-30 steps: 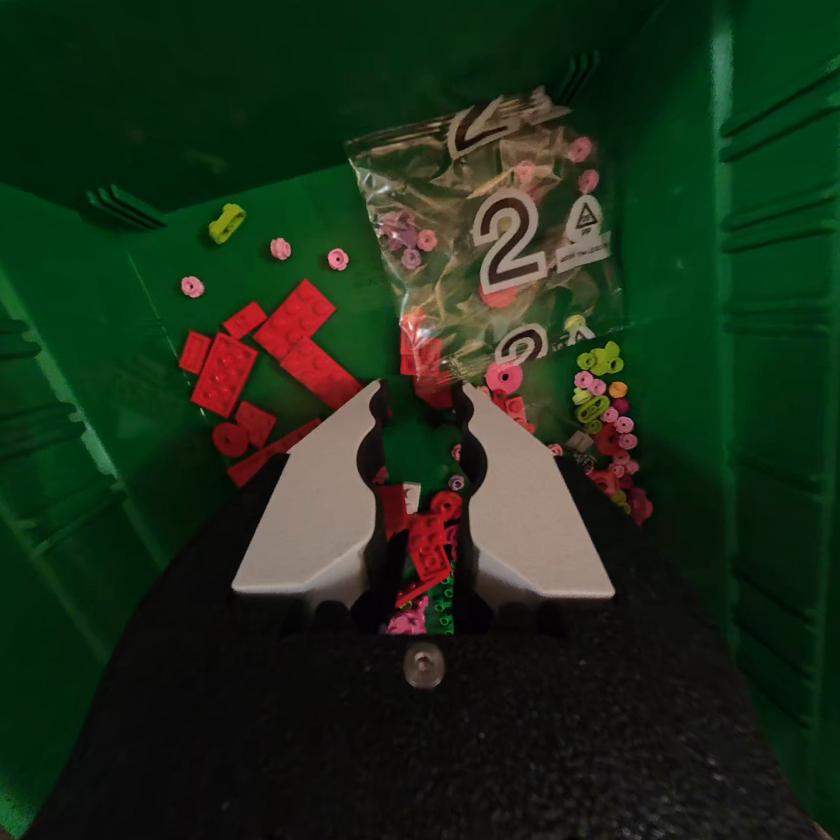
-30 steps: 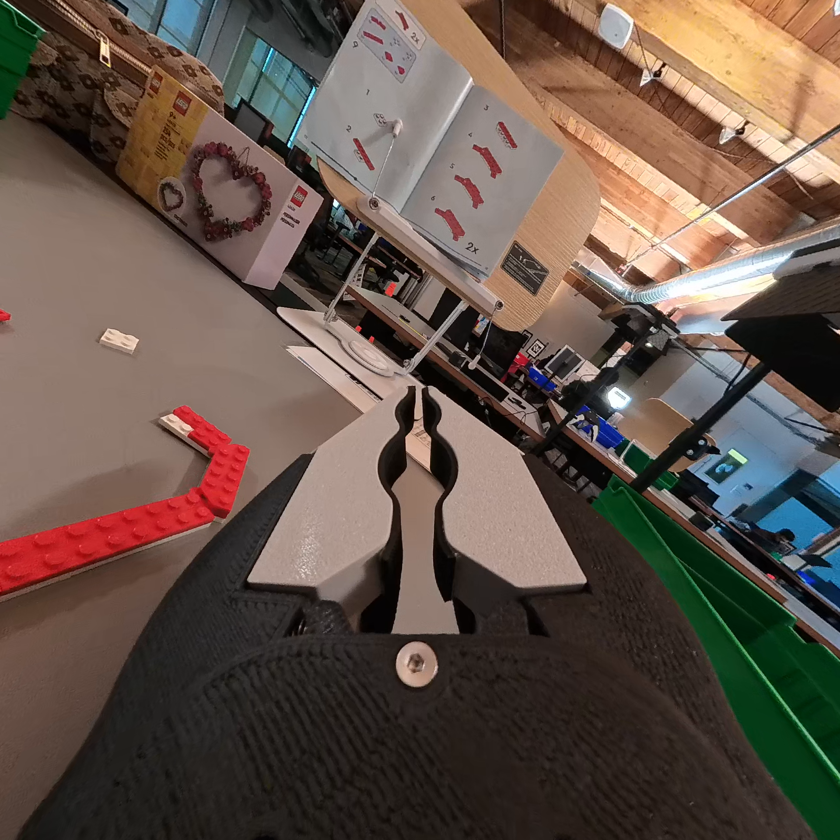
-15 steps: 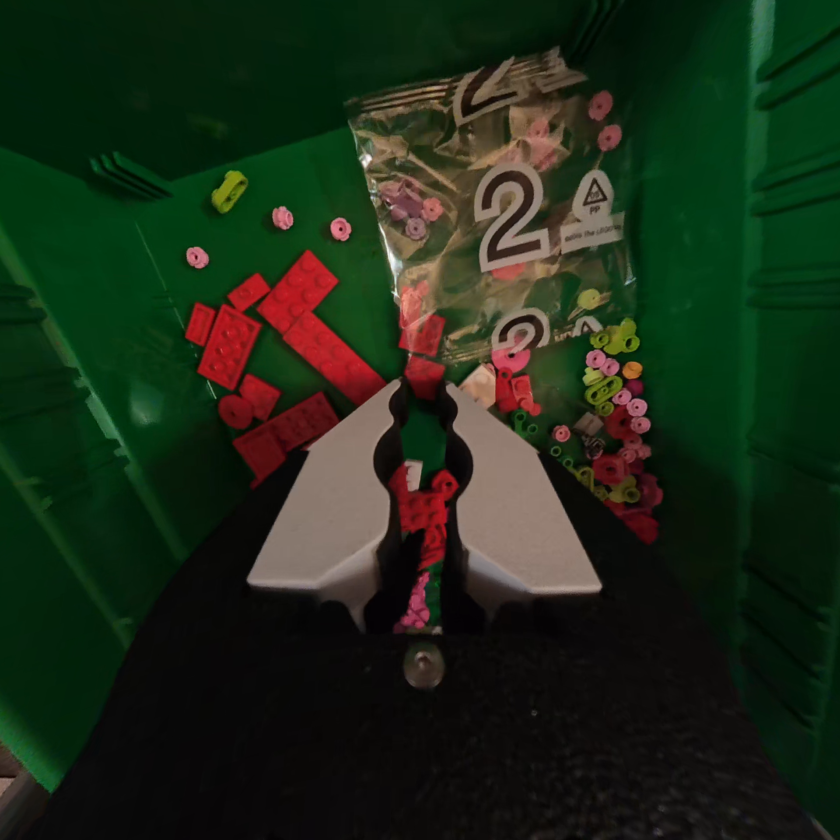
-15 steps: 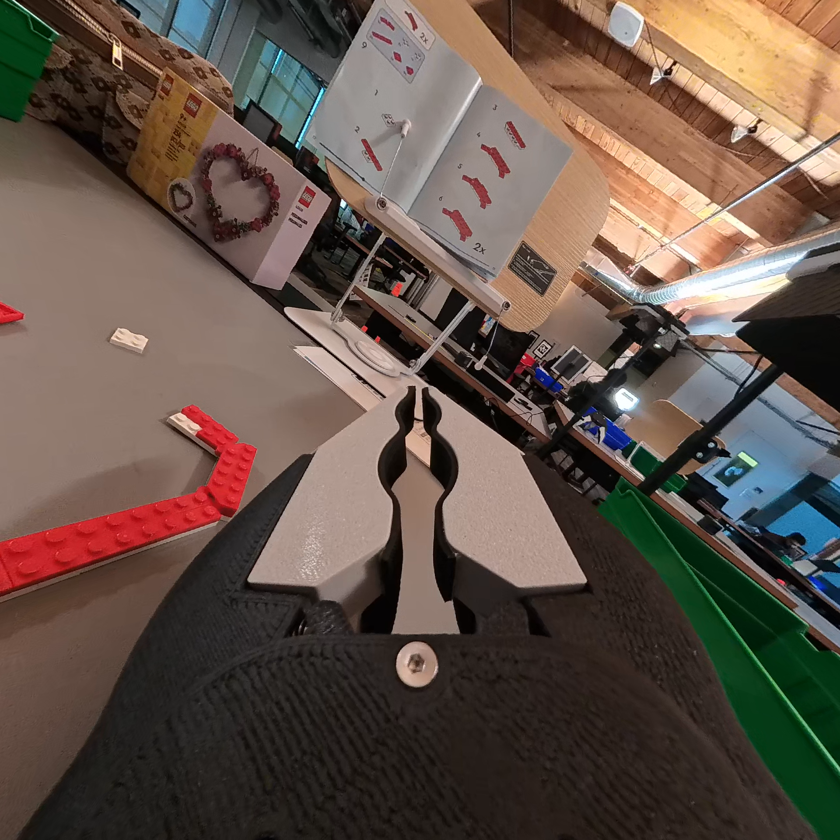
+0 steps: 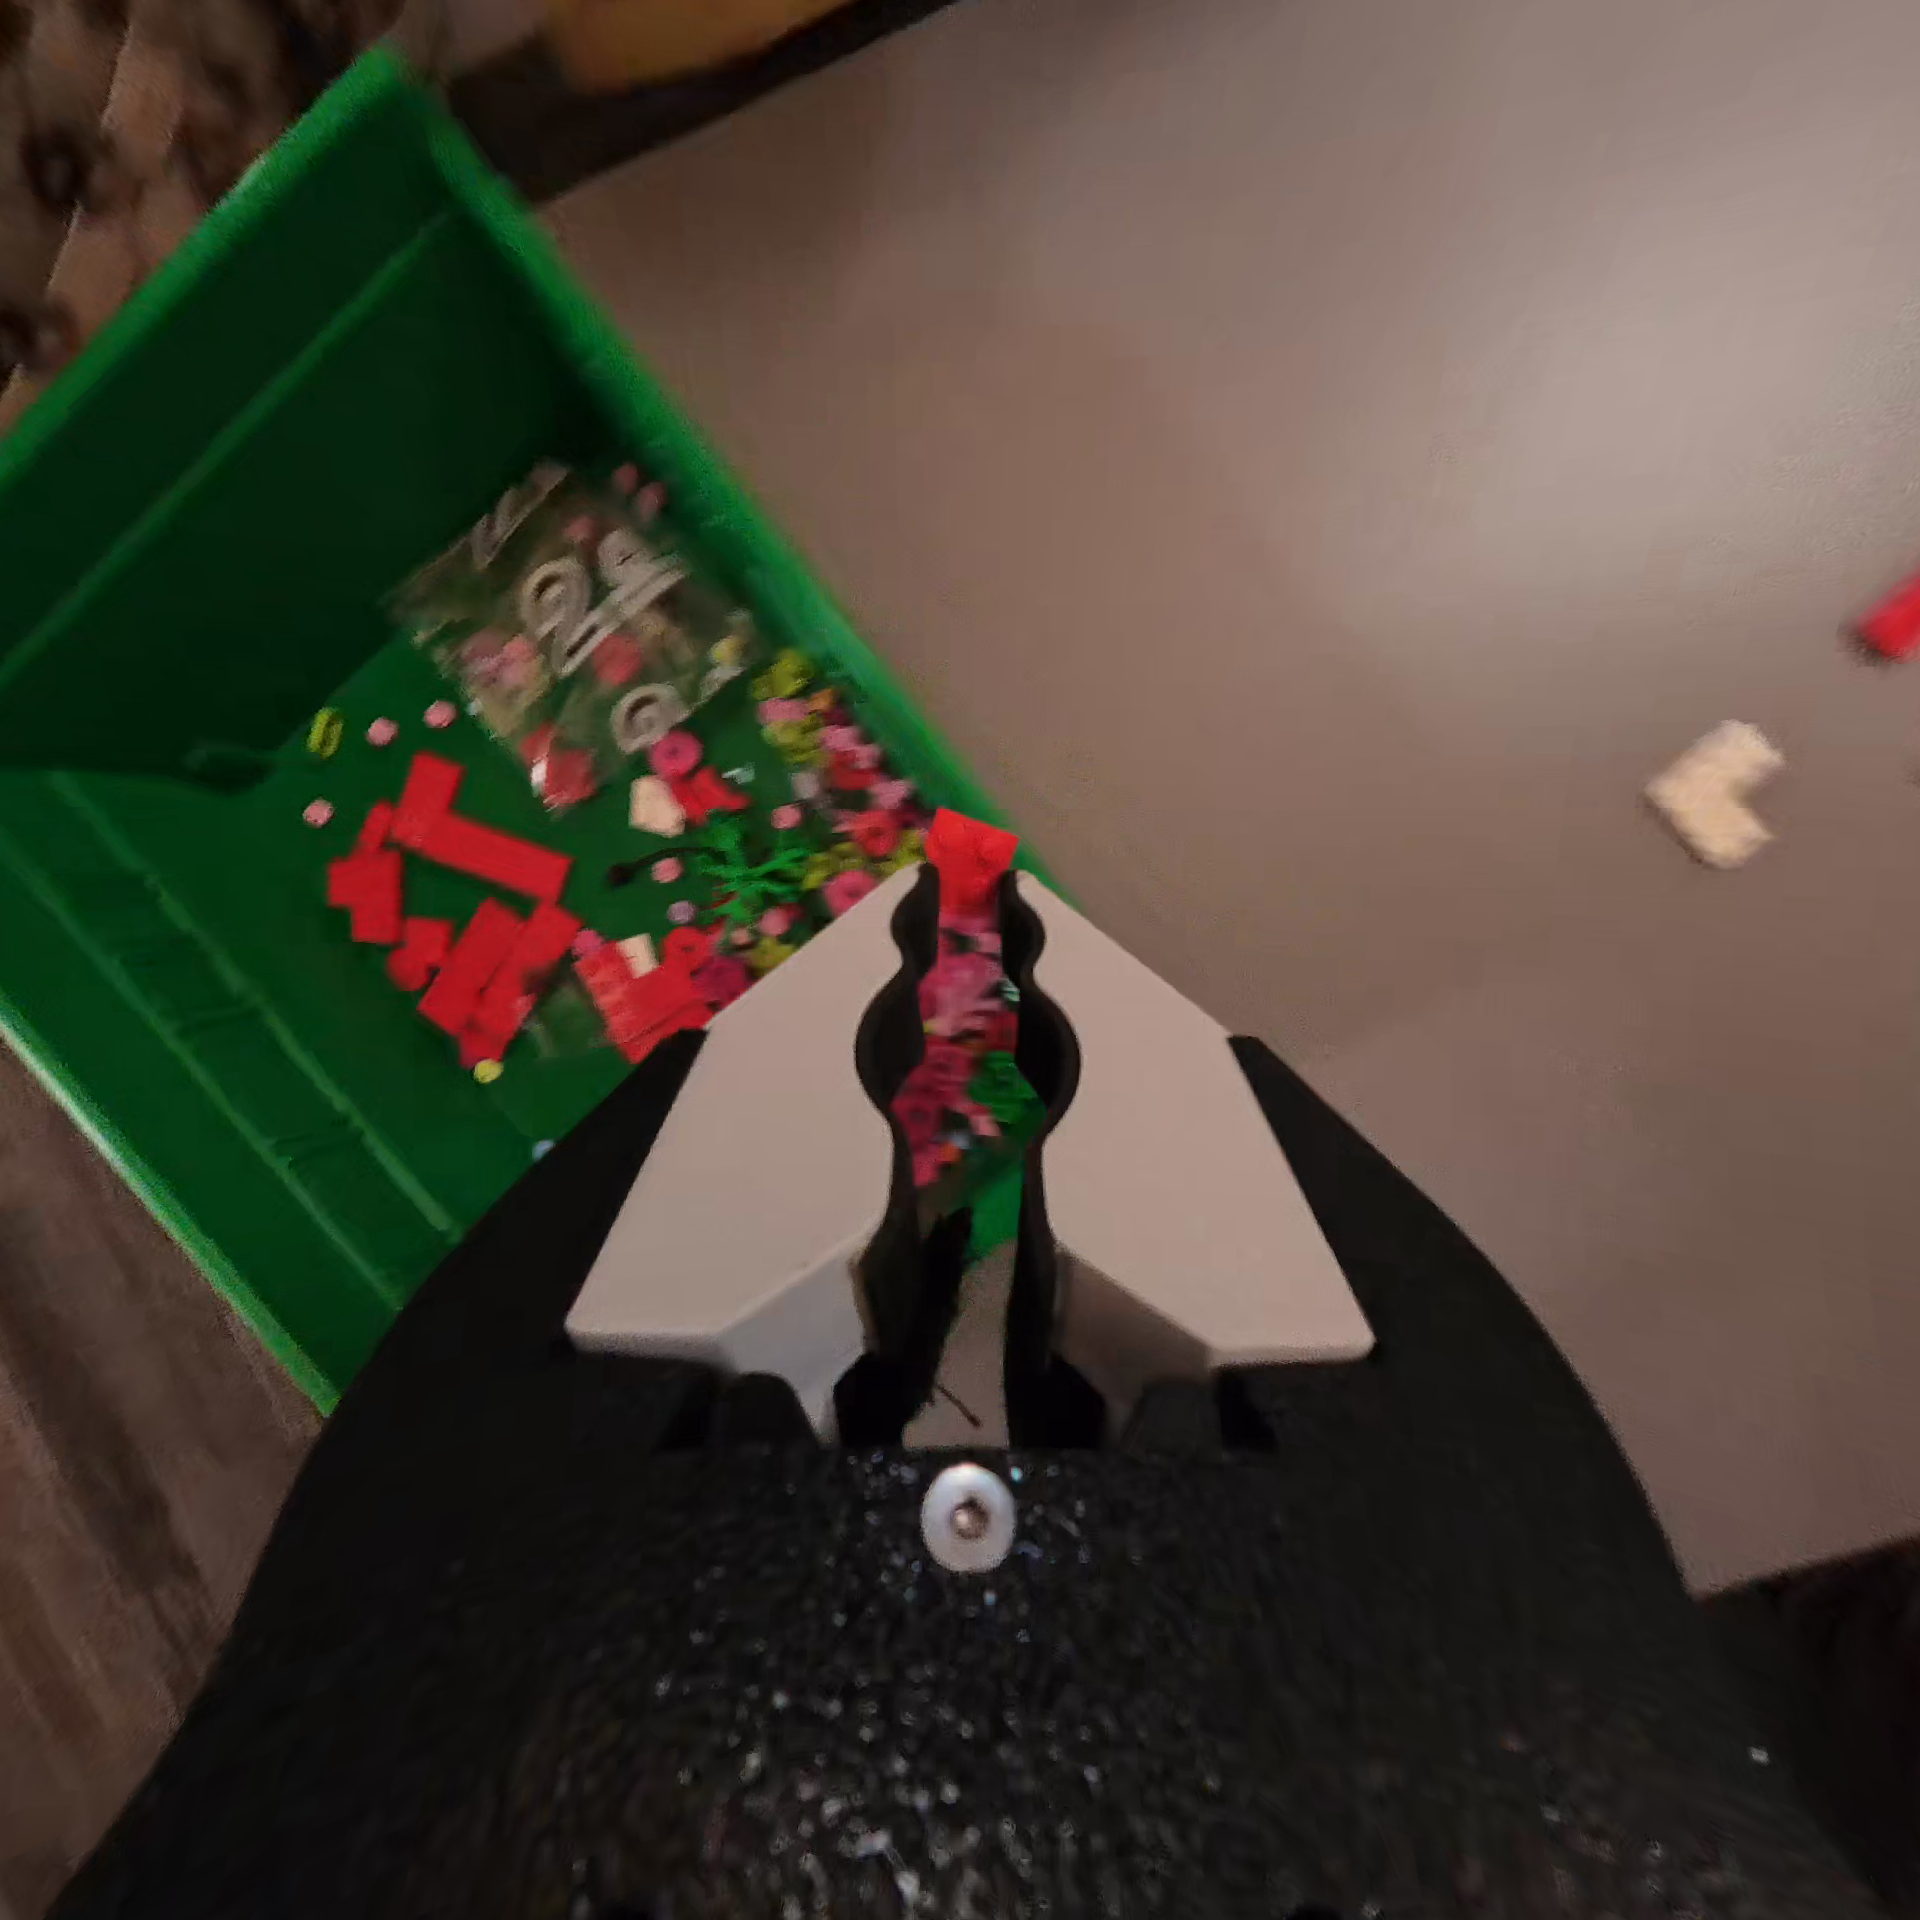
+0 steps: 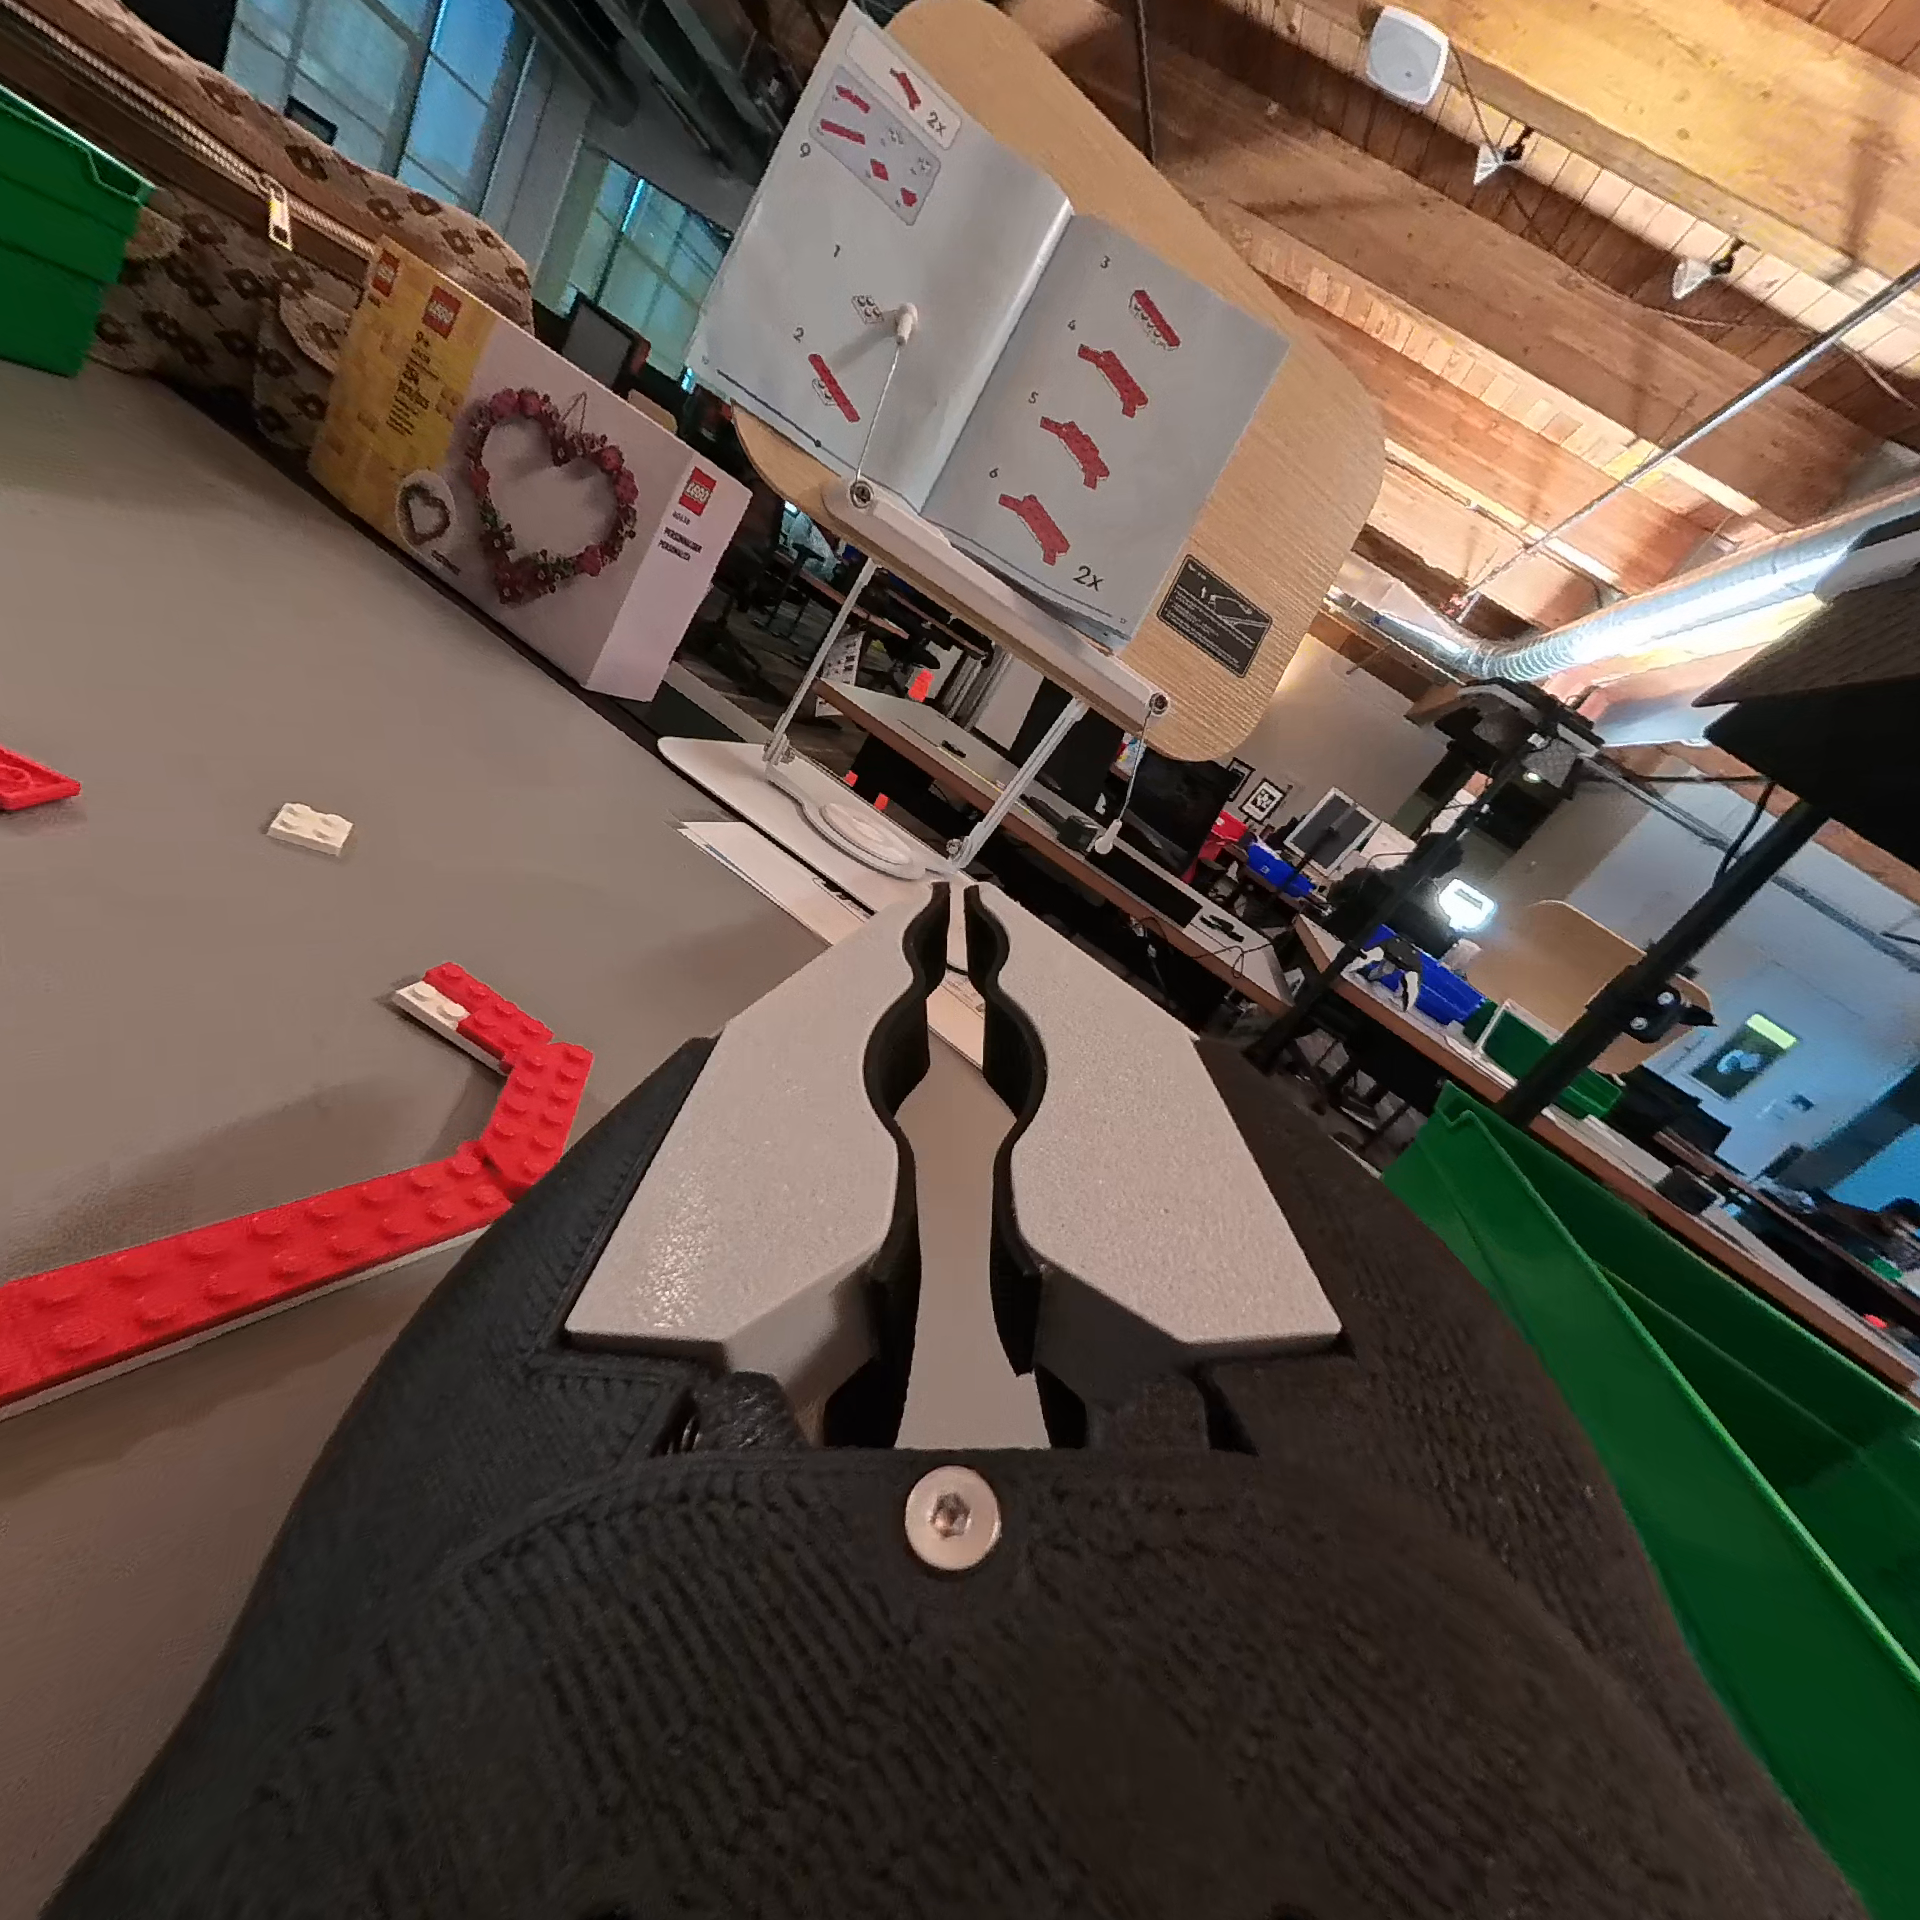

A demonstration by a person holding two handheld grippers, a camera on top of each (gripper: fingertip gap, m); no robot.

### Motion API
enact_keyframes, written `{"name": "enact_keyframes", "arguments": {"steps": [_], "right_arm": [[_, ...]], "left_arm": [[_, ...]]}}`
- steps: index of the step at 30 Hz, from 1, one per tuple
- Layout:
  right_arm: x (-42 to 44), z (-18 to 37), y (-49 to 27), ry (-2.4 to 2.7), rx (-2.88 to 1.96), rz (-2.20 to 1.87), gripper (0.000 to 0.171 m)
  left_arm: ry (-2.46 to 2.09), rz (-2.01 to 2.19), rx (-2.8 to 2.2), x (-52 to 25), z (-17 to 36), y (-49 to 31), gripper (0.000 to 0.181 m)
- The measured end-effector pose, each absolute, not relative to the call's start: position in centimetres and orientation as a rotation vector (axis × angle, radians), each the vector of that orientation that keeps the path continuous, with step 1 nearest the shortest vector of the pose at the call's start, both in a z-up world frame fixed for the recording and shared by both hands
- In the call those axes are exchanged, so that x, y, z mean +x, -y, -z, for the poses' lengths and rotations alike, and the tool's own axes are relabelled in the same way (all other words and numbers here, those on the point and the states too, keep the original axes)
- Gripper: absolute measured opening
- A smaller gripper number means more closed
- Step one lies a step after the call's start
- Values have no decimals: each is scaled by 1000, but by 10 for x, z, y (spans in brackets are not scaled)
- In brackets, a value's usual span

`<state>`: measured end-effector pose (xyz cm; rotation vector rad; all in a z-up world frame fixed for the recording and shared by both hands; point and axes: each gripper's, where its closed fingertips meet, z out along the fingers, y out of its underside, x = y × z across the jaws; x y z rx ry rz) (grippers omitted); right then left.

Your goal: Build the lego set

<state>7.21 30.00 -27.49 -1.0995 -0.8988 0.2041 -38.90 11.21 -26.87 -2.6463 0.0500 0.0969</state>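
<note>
Fingertips of the left gripper (image 5: pixel 968 883) are pinched on a small red piece (image 5: pixel 968 847), which pokes out past the tips, above the near edge of the green bin (image 5: pixel 312 343). That view is pretty motion-blurred, so I can't make out the exact shape of the piece. Down in the bin there's a cluster of red plates (image 5: pixel 457 914) on the left side, a clear bag (image 5: pixel 582 634) with white printing toward the back, and a messy strip of pink, lime and dark green bits (image 5: pixel 831 790) along the right wall. Off to the right on the grey table (image 5: pixel 1351 416) sits a white corner piece (image 5: pixel 1714 795), with a red blur at the frame edge beyond it. The right gripper (image 6: pixel 957 896) is nearly closed with nothing in it, just a thin slit between the tips, held low over the table. Just to its left lies the red build (image 6: pixel 312 1236), a long strip of red plates that bends at an angle, with a white plate showing at its far end. Farther out are a loose white plate (image 6: pixel 310 828) and a red plate (image 6: pixel 31 779), well apart from the build. Beyond those, the set box (image 6: pixel 520 499) stands at the table's far edge, and an open manual (image 6: pixel 987 343) is propped on a stand (image 6: pixel 987 623). A second bin (image 6: pixel 1662 1351) sits to the right.
</note>
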Motion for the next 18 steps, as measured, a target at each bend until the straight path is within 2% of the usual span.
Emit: {"name": "enact_keyframes", "arguments": {"steps": [1, 5, 11, 18], "right_arm": [[72, 274, -300, 896, -1100, -209, 1], [75, 273, -300, 877, -1101, -224, 1], [76, 271, -298, 872, -1095, -235, 1], [73, 271, -294, 887, -1080, -252, 1]], "left_arm": [[-115, -91, -2623, -365, 259, -109, 9], [-326, -2, -2580, -275, 244, -89, 9], [-550, 176, -2606, -164, 282, -61, 9], [-488, 214, -2582, -123, 333, -68, 9]]}}
